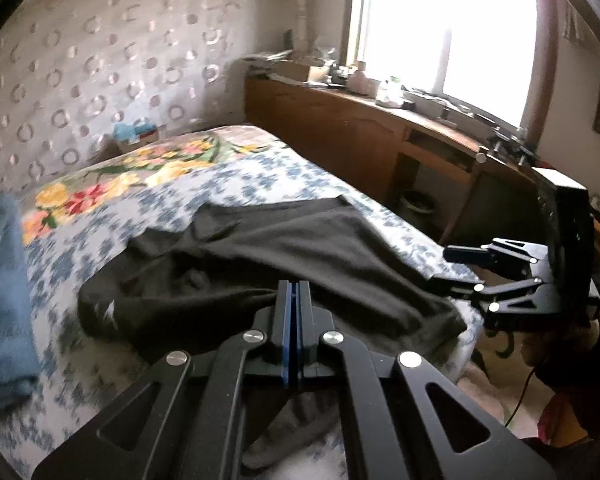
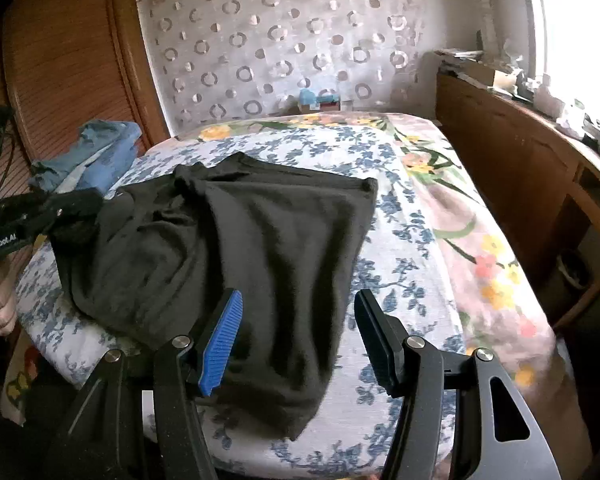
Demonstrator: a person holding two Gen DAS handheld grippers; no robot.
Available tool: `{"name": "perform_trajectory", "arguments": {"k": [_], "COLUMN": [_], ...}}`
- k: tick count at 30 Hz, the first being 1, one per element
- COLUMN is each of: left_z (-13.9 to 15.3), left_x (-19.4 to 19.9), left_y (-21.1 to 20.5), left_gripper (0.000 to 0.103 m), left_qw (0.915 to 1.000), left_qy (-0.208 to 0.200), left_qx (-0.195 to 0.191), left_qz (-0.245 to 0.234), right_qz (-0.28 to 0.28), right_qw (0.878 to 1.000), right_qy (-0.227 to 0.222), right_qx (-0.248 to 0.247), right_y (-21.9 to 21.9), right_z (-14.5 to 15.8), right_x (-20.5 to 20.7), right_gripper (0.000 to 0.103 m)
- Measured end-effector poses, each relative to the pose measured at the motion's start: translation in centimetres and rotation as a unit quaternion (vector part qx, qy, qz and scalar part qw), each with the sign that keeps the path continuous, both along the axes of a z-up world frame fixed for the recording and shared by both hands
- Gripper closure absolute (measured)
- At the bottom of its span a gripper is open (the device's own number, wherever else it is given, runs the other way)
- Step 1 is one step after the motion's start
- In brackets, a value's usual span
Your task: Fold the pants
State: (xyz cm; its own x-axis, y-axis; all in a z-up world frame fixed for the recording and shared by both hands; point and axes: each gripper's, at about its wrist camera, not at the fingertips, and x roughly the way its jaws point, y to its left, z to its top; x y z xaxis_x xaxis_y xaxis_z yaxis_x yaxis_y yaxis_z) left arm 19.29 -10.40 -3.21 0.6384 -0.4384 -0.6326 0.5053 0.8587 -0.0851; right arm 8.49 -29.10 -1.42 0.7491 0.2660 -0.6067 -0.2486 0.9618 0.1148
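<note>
Folded blue clothes [image 2: 96, 148] lie far left on the bed [image 2: 384, 280]. The left gripper [image 1: 293, 286] has its jaws shut on the black pants [image 2: 236, 264] spread mid-bed; the right gripper [image 2: 296, 332] hovers half-open, holding nothing, over their near end

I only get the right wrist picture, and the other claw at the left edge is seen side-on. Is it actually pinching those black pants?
Observer: Yes. In the left wrist view the left gripper is shut, its blue pads pressed together, and the pants bunch into its tip.
Operator: Is there anything on the pants that I can't see?
Observer: A small white mark on the cloth, to the left of that gripper.
</note>
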Motion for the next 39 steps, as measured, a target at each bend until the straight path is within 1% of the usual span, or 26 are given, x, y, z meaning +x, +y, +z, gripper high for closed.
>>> {"name": "perform_trajectory", "arguments": {"k": [4,8,10,12,14,15,16,17,18,19,21,27,28,29,31,32,39], "left_z": [0.2,0.1,0.0,0.1,0.3,0.3,0.4,0.5,0.6,0.6,0.4,-0.9,-1.2,-1.4,-1.9,-2.2,-3.7], "left_x": [1.0,1.6,1.7,1.6,1.6,1.6,1.5,1.4,1.3,1.2,1.0,0.5,0.4,0.3,0.0,-0.2,-1.2], "left_y": [-1.5,-2.5,-2.6,-2.3,-1.9,-1.6,-1.2,-0.6,-0.1,0.5,1.7,5.0,5.5,5.9,6.6,7.0,8.6], "left_gripper": [0.100,0.100,0.100,0.100,0.090,0.079,0.065,0.055,0.041,0.030,0.024,0.024,0.024,0.024,0.024,0.024,0.024], "left_qw": [0.9999,0.9997,0.9998,0.9998,0.9999,1.0000,1.0000,0.9999,0.9999,0.9998,0.9995,0.9975,0.9972,0.9969,0.9964,0.9961,0.9948], "left_qy": [0.005,0.010,0.009,0.010,0.008,0.005,0.000,-0.003,-0.004,-0.005,-0.008,-0.005,-0.001,0.001,0.005,0.007,0.019], "left_qx": [-0.008,-0.008,0.000,-0.003,0.004,0.008,0.008,0.006,0.003,0.002,0.000,0.012,0.013,0.015,0.015,0.015,0.012], "left_qz": [-0.013,-0.022,-0.018,-0.016,-0.007,-0.001,0.004,0.009,0.013,0.018,0.032,0.069,0.074,0.077,0.083,0.086,0.100], "right_qz": [-0.006,-0.013,-0.016,-0.016,-0.015,-0.014,-0.012,-0.009,-0.006,-0.003,0.003,0.032,0.040,0.048,0.056,0.060,0.094], "right_qw": [1.000,1.000,1.000,1.000,1.000,1.000,1.000,1.000,1.000,1.000,1.000,0.999,0.999,0.999,0.998,0.998,0.995], "right_qy": [-0.001,0.000,0.000,0.002,0.002,0.002,0.002,0.003,0.002,0.001,-0.001,0.000,0.001,0.003,0.007,0.010,0.030], "right_qx": [-0.001,0.001,0.000,-0.001,-0.001,-0.001,0.000,0.001,0.001,0.001,0.004,0.019,0.022,0.023,0.021,0.021,0.022], "right_y": [-0.5,-0.7,-0.6,-0.3,-0.2,-0.2,0.0,0.4,0.5,0.8,1.4,3.8,4.2,4.7,5.6,6.0,8.2], "right_z": [0.1,0.2,0.2,0.1,0.1,0.0,0.0,0.1,0.1,0.1,0.1,-0.2,-0.4,-0.6,-0.9,-1.1,-2.3], "right_x": [0.0,0.0,0.0,0.0,0.1,0.1,0.1,0.2,0.3,0.4,0.5,0.9,0.9,1.0,1.2,1.3,2.4], "right_gripper": [0.043,0.043,0.043,0.043,0.043,0.043,0.043,0.043,0.043,0.043,0.043,0.043,0.049,0.051,0.053,0.056,0.062]}}
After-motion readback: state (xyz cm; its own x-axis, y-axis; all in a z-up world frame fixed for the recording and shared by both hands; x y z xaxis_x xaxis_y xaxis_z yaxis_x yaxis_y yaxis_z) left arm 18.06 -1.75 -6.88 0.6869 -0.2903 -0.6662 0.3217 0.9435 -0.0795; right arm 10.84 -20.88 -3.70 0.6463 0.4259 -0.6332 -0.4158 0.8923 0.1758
